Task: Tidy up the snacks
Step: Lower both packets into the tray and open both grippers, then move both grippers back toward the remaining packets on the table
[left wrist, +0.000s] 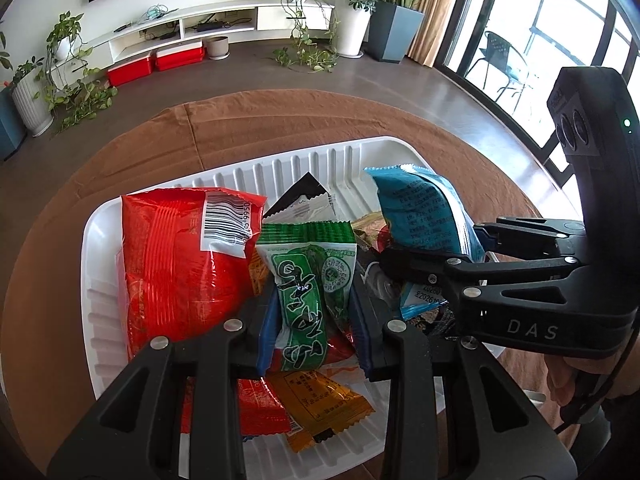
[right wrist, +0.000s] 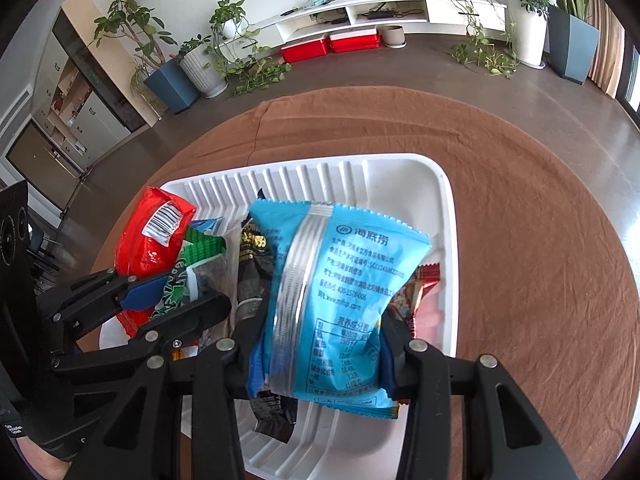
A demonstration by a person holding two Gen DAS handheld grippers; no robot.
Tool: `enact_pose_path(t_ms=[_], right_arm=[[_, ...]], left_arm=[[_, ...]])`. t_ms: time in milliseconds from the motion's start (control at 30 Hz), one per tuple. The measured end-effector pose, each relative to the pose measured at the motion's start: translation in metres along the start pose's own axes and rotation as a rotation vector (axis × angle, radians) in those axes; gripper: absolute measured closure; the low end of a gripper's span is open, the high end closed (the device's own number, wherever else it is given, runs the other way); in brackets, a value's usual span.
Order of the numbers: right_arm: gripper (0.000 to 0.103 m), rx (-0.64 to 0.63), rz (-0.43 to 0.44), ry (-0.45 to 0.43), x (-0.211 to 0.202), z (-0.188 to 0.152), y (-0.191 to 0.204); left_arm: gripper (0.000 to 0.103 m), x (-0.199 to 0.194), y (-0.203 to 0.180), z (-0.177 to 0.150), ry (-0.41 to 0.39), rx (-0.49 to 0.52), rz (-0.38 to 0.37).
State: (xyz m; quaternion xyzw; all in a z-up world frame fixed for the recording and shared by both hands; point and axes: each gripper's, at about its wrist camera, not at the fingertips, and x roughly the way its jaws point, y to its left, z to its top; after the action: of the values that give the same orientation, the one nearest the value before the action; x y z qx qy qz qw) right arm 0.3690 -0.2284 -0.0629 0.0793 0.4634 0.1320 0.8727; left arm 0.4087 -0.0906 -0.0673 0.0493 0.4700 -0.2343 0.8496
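Tray: I see one white ribbed plastic tray [right wrist: 448, 240] on one round table under a brown cloth [right wrist: 520, 200]; every snack in view lies in it or hangs over it.
Red bag: one large glossy red plastic snack bag with a barcode label [left wrist: 180, 272], lying at the tray's left side, untouched.
Blue packet: one light-blue foil snack packet with a silver back seam [right wrist: 336, 300], clamped across its lower half by the right gripper [right wrist: 320, 364], held over the tray's right half.
Green packet: one green-and-white crinkle-edged plastic sachet [left wrist: 308, 292], pinched at its middle by the left gripper [left wrist: 312, 336], above the heap, beside the red bag.
Smaller packets: I count at least one orange sachet [left wrist: 320, 400], one black sachet [right wrist: 256, 264] and one red-and-brown wrapper [right wrist: 416, 292]; more lie beneath, number unclear.
Grippers: two, both closed on a packet, close together over the tray.
Step, my judgement: placing both held packets into the tray.
Doing it well: I would keep the two grippers from touching, lower each packet onto a free patch rather than the heap, then part the jaws only once it rests. Thin foil may cling to a pad; lift away slowly.
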Motion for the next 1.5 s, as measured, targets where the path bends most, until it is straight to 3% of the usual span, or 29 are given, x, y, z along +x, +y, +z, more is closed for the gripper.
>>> enact_pose_path(t_ms=[400, 600, 867, 1133, 1267, 1500], right_arm=[[0.057, -0.014, -0.002, -0.006, 0.001, 0.001, 0.002], [0.053, -0.072, -0.061, -0.034, -0.009, 0.001, 0.013], [0.047, -0.069, -0.052, -0.065, -0.024, -0.002, 0.01], [0.03, -0.052, -0.027, -0.129, -0.054, -0.01, 0.013], [0.025, -0.049, -0.002, -0.176, -0.079, -0.019, 0.019], [0.014, 0.03, 0.084, -0.258, -0.127, -0.077, 0.019]], left_arm=[[0.072, 0.002, 0.002, -0.002, -0.018, -0.003, 0.009], [0.069, -0.006, -0.001, -0.003, -0.04, -0.01, 0.011], [0.051, -0.022, -0.006, -0.006, -0.065, -0.001, 0.012], [0.029, -0.048, -0.022, -0.019, -0.098, 0.043, 0.008], [0.002, -0.07, -0.029, -0.03, -0.13, 0.055, -0.008], [0.0, -0.119, -0.034, -0.083, -0.183, 0.065, 0.018]])
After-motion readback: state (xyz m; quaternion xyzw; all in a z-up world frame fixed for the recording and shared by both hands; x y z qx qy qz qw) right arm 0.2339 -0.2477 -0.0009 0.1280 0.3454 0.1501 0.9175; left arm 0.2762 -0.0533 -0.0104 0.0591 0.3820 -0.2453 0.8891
